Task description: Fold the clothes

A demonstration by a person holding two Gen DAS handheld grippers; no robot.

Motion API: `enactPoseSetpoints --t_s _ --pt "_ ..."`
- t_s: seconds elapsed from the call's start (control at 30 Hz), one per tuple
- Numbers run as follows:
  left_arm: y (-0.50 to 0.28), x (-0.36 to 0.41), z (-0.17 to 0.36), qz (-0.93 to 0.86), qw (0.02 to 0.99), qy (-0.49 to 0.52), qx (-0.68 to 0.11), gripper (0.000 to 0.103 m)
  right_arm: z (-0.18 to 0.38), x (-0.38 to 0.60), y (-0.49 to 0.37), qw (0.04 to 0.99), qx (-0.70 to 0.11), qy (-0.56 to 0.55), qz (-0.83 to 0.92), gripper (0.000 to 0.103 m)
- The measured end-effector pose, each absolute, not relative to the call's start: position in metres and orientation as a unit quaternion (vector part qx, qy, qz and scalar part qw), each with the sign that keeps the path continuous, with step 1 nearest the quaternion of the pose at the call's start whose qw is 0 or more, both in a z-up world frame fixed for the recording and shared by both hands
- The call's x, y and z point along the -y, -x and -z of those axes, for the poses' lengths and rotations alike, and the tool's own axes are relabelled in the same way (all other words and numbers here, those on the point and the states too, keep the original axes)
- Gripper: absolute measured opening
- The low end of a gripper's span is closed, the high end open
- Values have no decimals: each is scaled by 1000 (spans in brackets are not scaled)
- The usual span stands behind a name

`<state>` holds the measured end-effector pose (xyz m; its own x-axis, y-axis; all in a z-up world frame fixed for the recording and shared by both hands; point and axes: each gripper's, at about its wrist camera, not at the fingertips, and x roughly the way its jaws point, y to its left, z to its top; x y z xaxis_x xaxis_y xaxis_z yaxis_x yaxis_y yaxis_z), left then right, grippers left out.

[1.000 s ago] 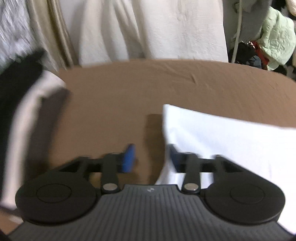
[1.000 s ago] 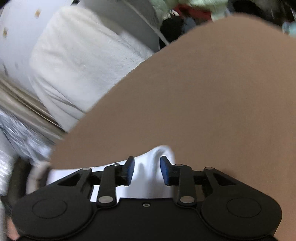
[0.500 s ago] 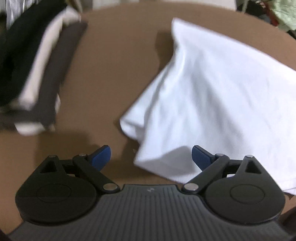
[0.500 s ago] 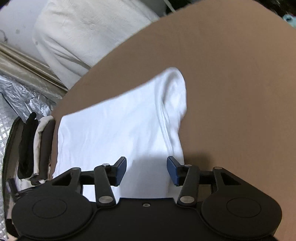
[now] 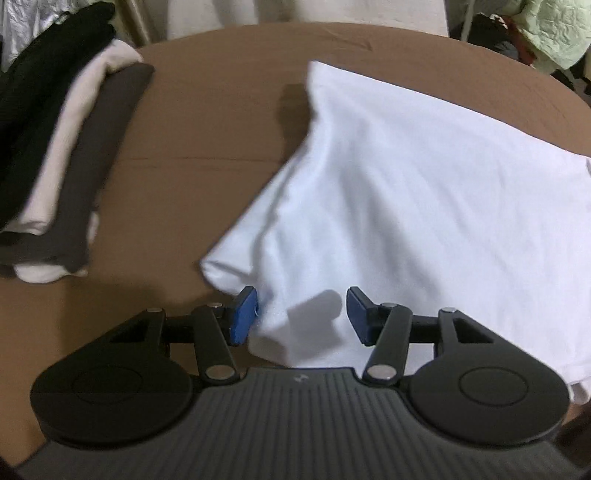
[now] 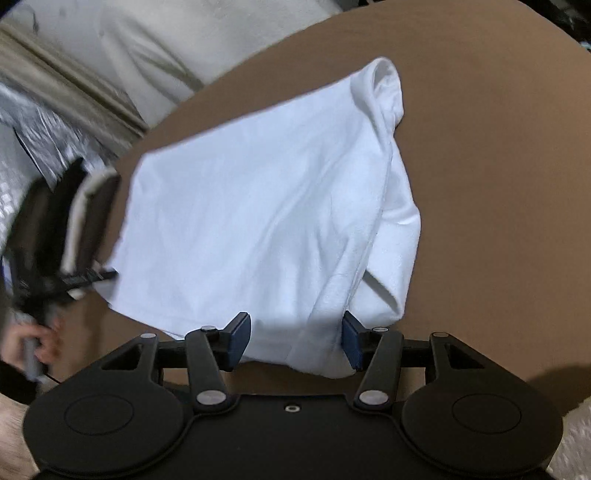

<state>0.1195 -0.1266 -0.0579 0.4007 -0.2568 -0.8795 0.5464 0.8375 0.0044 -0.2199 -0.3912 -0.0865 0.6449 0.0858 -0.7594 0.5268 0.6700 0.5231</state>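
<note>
Brown cloth covers the broad table, smooth but for one faint crease line running across it in the left wrist view. Behind the table's far edge hangs a pale cream sheet, with a beige curtain strip and crinkled silver foil material to the left of it. Past the far right corner, a pale green quilted fabric lies heaped among dark, unclear clutter.

A white cotton garment lies rumpled across the middle of the table, its near hem reaching toward the near edge and a rolled, bunched fold pointing at the far edge. By the left edge sits a stack of folded clothes in black, cream and dark grey, well apart from the white garment.

The left gripper hovers over the near left corner of the garment with its blue-padded fingers spread apart; the left pad is just at the cloth's edge, and I cannot tell whether it touches. The right gripper is likewise spread wide, straddling the garment's near hem without pinching it. A bare hand shows at the left of the right wrist view, holding the left tool.

The only marking is a tiny pale logo on the left gripper's ribbed grey body, too small to read.
</note>
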Motion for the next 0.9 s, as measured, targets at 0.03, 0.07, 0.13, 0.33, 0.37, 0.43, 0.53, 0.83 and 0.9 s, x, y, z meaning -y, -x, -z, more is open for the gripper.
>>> enactPoseSetpoints --t_s 0.03,0.07,0.13,0.33,0.37,0.43,0.53,0.83,0.9 --pt "-121 127 61 242 823 -141 -495 57 88 394 220 821 -397 -388 136 9" --pt "-124 126 64 241 824 -137 -495 56 86 398 223 822 -382 -401 129 9" --pt "-123 123 63 241 832 -144 -479 4 80 406 230 827 -351 -424 113 9" --pt "-112 114 7 250 888 -137 -361 4 -13 423 240 906 -216 -358 70 8" --pt "-115 112 2 251 889 -123 -362 4 -21 420 240 913 -217 -336 78 8" --pt "-123 108 2 246 885 -107 -380 4 -18 415 235 911 -255 -304 114 8" --pt "-124 105 23 228 872 -117 -416 4 25 417 222 871 -345 -304 173 9" --pt "-118 106 42 209 872 -129 -424 4 63 415 233 825 -428 -309 202 11" --pt "-106 109 35 205 885 -164 -386 4 66 397 221 816 -474 -213 255 14"
